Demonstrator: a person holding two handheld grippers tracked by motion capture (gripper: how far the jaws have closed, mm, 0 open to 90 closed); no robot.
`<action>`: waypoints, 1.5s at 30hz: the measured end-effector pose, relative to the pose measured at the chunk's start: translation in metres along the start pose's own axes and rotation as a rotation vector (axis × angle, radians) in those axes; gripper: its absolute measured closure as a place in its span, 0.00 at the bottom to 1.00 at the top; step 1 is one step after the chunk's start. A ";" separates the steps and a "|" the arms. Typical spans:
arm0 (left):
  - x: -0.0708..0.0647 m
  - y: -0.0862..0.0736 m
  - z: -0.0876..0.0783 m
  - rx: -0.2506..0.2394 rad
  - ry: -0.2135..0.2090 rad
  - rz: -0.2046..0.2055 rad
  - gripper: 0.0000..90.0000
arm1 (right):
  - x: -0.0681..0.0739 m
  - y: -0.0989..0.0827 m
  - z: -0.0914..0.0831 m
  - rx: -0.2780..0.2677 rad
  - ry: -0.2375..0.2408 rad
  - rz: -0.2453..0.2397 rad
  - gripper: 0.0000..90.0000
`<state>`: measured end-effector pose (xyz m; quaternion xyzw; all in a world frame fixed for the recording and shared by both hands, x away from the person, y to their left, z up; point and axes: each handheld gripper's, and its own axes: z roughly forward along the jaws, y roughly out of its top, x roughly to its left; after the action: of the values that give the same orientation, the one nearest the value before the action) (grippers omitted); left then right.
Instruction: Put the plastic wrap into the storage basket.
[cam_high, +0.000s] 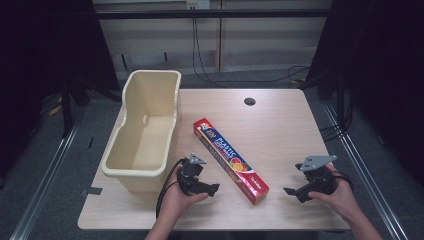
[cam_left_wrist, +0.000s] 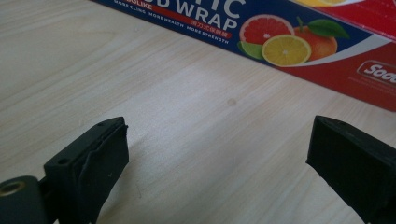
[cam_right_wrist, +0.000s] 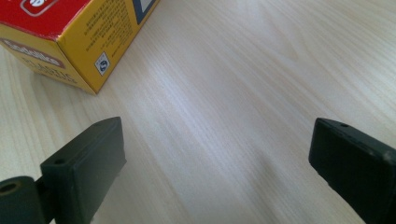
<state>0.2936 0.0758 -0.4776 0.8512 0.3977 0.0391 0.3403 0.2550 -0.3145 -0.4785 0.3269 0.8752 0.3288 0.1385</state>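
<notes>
Left claw (cam_high: 216, 189) jaws wide, empty, right claw (cam_high: 288, 191) wide, empty, plastic wrap box (cam_high: 230, 160) between them on table (cam_high: 280, 125)

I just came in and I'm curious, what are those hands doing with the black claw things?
A person holds a left gripper and a right gripper, one in each hand, low over a wooden table. Both have their jaws open and hold nothing. Between them lies a long red plastic wrap box, untouched. A cream plastic tub with nothing in it stands at the table's left side.

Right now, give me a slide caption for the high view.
Two hand-held grippers, left and right, flank a plastic wrap box beside a cream tub on a wooden table.
</notes>
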 end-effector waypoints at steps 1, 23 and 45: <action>0.000 0.001 -0.001 0.006 -0.004 0.004 0.06 | 0.000 0.000 0.000 -0.005 0.009 0.005 0.04; 0.004 0.033 -0.002 0.026 0.012 -0.053 0.06 | -0.007 -0.003 0.002 0.003 -0.005 0.036 0.04; 0.013 0.086 -0.001 0.068 0.057 -0.130 0.04 | -0.009 -0.001 -0.001 -0.031 0.019 0.025 0.02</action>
<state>0.3582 0.0468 -0.4272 0.8332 0.4627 0.0277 0.3016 0.2611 -0.3214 -0.4780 0.3324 0.8671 0.3470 0.1311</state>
